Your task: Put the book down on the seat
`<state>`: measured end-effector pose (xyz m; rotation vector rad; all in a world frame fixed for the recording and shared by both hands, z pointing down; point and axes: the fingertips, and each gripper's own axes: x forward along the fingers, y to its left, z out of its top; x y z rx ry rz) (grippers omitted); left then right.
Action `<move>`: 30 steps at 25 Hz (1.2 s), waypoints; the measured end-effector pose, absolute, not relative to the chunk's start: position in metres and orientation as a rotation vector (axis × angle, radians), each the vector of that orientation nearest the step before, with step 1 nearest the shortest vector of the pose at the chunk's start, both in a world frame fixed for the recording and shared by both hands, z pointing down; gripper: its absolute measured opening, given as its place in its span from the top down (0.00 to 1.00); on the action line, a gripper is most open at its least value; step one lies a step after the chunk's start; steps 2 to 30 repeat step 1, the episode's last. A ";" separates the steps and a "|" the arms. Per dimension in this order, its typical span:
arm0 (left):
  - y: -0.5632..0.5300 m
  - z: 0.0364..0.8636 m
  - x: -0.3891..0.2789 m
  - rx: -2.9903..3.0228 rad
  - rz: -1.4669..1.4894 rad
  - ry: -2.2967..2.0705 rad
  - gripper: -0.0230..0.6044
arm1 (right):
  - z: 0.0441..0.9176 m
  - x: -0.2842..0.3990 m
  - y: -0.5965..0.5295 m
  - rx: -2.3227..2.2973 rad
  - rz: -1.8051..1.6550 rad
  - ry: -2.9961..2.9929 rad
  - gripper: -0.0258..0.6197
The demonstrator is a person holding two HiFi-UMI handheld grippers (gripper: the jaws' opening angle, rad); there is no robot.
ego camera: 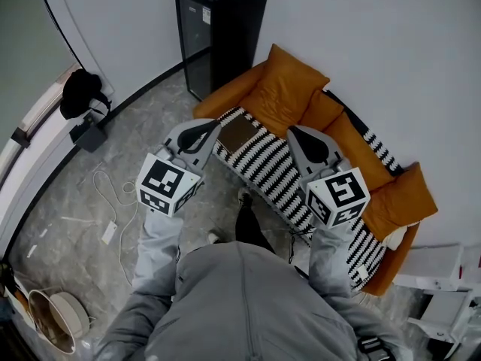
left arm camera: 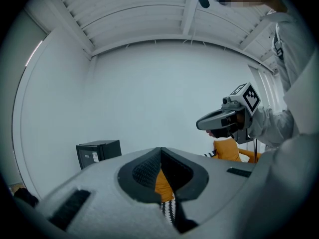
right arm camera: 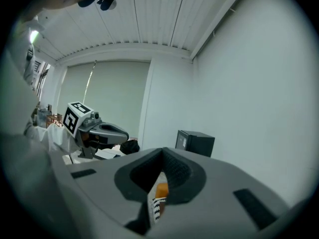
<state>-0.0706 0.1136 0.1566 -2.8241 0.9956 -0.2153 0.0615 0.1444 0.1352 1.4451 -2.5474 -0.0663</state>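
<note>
1. The room has a pale wall (ego camera: 361,21) and a grey stone-patterned floor (ego camera: 124,145). A tall black cabinet (ego camera: 222,28) stands against the wall, just beside one end of an orange sofa (ego camera: 225,95).
2. A black-and-white striped throw (ego camera: 270,168) covers most of the sofa's seat (ego camera: 347,145). A large orange cushion (ego camera: 289,89) leans at the back near the cabinet end.
3. The brown book (ego camera: 237,132) lies flat on the striped throw on the seat, toward the cabinet end. Neither gripper touches it.
4. The left gripper (ego camera: 209,128) is held about level above the front of the sofa, and in the head view its tip shows just beside the book's near corner. In the left gripper view its jaws are pressed together at the tips with nothing held. Only a sliver of orange upholstery and striped cloth shows through the gap behind the tips.
5. The right gripper (ego camera: 299,135) is held over the striped throw, level with the left one and apart from the book. In the right gripper view its jaws also meet at the tips and hold nothing.
6. A person in a grey top (ego camera: 248,299) stands in front of the sofa, holding both grippers out.
7. On the floor away from the sofa, a white cable (ego camera: 113,190) lies in loose loops. A black bag (ego camera: 79,92) sits by the wall.
</note>
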 end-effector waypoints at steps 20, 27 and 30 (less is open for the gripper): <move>0.113 0.156 -0.071 -2.823 -0.213 0.997 0.92 | 0.136 0.061 0.143 1.445 -0.065 -2.548 0.92; 0.113 0.156 -0.071 -2.823 -0.213 0.997 0.92 | 0.136 0.061 0.143 1.445 -0.065 -2.548 0.92; 0.113 0.156 -0.071 -2.823 -0.213 0.997 0.92 | 0.136 0.061 0.143 1.445 -0.065 -2.548 0.92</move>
